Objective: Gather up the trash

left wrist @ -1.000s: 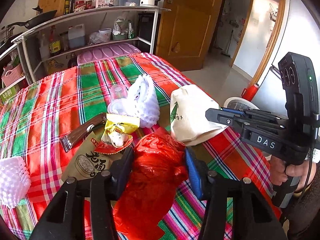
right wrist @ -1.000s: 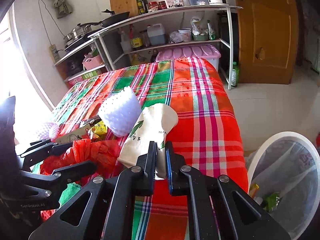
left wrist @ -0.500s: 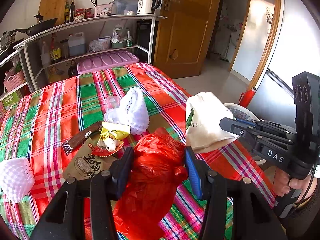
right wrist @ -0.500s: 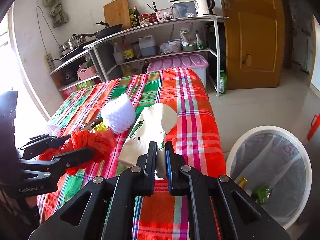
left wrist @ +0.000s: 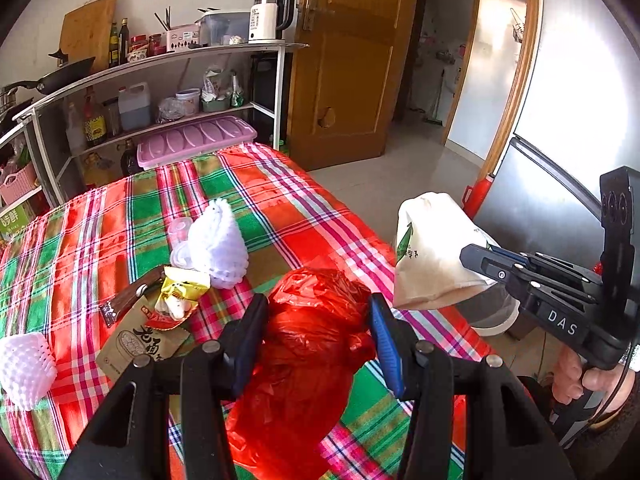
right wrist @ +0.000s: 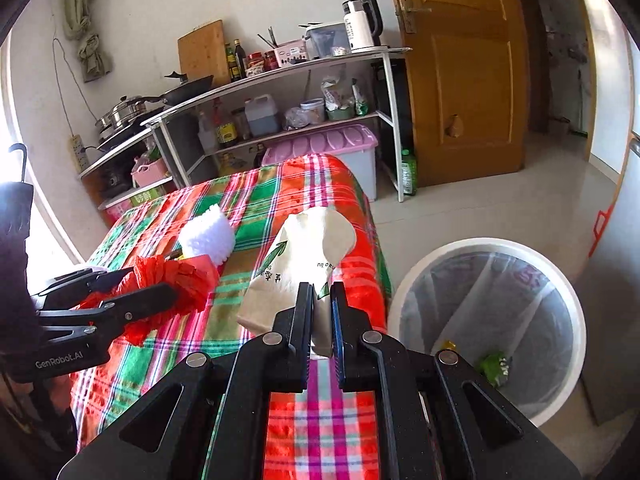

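My left gripper (left wrist: pixel 316 328) is shut on a crumpled red plastic bag (left wrist: pixel 308 344), which hangs above the plaid tablecloth (left wrist: pixel 100 216). My right gripper (right wrist: pixel 321 312) is shut on one end of a white paper bag (right wrist: pixel 308 256) with green print, held in the air past the table's right edge. In the left wrist view that paper bag (left wrist: pixel 432 256) and the right gripper (left wrist: pixel 480 262) are at the right. A white trash bin (right wrist: pixel 488 320) with a clear liner stands on the floor right of the table, below and right of the paper bag.
On the cloth lie a white foam net (left wrist: pixel 218 244), a clear cup (left wrist: pixel 180 232), yellow and brown wrappers (left wrist: pixel 160 320) and another foam net (left wrist: pixel 24 368) at the left edge. Shelves with kitchenware (left wrist: pixel 160 92), a lilac-lidded bin (left wrist: pixel 196 140) and a wooden door (left wrist: pixel 344 64) stand behind.
Both grippers have lifted and drawn back and rightward with their loads. The paper bag has left the cloth and now hangs clear of the table's edge, nearer the bin.
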Available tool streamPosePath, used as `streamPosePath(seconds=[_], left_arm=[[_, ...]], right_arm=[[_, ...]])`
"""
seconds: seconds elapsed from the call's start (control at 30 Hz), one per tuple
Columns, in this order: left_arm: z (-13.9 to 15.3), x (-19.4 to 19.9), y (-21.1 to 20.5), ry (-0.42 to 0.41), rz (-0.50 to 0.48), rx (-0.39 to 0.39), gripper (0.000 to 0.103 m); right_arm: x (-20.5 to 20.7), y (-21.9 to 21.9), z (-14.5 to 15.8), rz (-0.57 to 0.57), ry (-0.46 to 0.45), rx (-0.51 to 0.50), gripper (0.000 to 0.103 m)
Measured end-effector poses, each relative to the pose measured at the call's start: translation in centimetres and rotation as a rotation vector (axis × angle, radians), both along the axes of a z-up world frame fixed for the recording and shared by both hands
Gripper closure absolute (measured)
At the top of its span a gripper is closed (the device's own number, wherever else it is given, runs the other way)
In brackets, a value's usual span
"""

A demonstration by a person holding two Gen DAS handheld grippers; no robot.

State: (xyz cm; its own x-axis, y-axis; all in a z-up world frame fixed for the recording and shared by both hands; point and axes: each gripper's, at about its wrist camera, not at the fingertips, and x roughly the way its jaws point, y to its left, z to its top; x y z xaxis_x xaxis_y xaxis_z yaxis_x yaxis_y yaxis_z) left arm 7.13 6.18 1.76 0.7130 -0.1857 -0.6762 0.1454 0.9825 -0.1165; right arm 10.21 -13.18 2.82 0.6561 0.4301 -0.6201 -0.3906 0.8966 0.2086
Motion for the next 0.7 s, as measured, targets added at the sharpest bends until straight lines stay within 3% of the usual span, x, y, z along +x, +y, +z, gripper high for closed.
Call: streamPosePath(seconds=[0.7], left_arm=[[0.2,3.7,-12.5,-0.021,-0.183,0.034,0.05]], right_arm=[[-1.1,-11.6,0.7,-0.3,-0.032,-0.065,0.094]])
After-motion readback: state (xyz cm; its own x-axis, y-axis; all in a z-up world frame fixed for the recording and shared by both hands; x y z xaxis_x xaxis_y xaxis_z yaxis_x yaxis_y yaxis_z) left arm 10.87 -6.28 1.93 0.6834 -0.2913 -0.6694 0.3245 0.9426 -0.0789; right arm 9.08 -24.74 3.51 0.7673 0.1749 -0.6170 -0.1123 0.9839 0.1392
